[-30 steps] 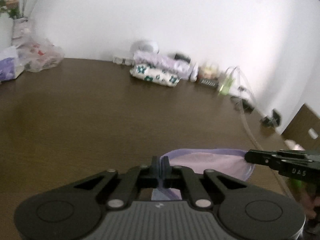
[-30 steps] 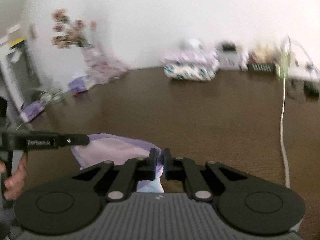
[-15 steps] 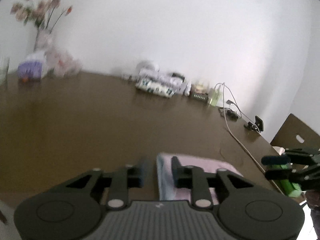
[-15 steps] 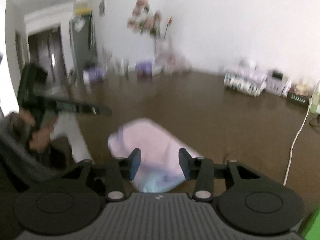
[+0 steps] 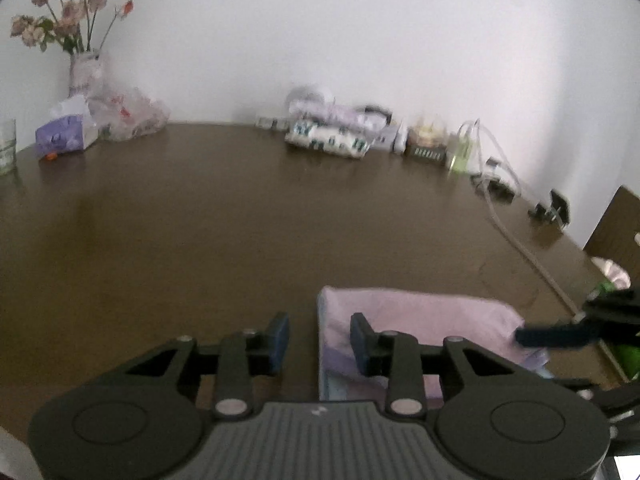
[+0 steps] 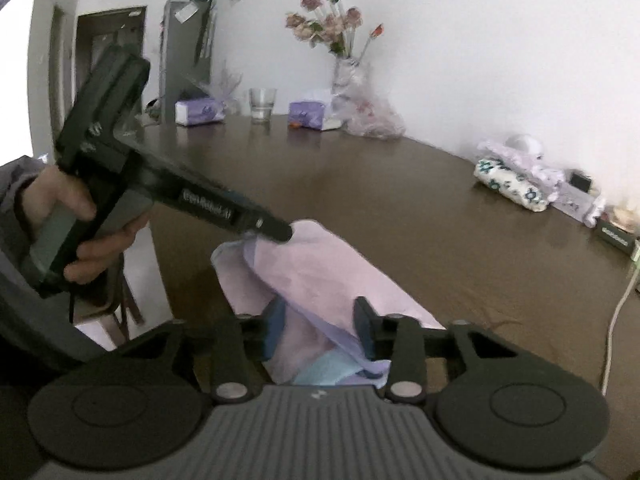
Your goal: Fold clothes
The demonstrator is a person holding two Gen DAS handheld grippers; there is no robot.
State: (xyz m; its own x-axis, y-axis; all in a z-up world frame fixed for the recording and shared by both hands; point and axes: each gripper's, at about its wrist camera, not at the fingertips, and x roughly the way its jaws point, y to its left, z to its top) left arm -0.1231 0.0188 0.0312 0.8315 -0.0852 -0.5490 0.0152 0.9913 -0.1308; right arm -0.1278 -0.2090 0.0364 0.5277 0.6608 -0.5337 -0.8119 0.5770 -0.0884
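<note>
1. the pink garment (image 5: 420, 320) lay flat on the brown table (image 5: 200, 240), doubled over itself, with a lilac layer and a pale blue one peeping from its near edge. it sat at the table's near edge, well apart from the patterned folded pile (image 5: 328, 142) by the wall.
2. the left gripper (image 5: 319, 340) stood wide, holding nothing; the garment's left edge ran between its fingers, likely so the cloth could lie free.
3. the right gripper (image 6: 320, 328) was also wide and empty, poised over the garment's near end where the layers overlapped.
4. judging by this, the garment was folded at least once; whether another fold was due, or it was ready to join the pile, the views did not settle.
5. a person's hand (image 6: 60, 216) gripped the left tool's handle beside the garment.
</note>
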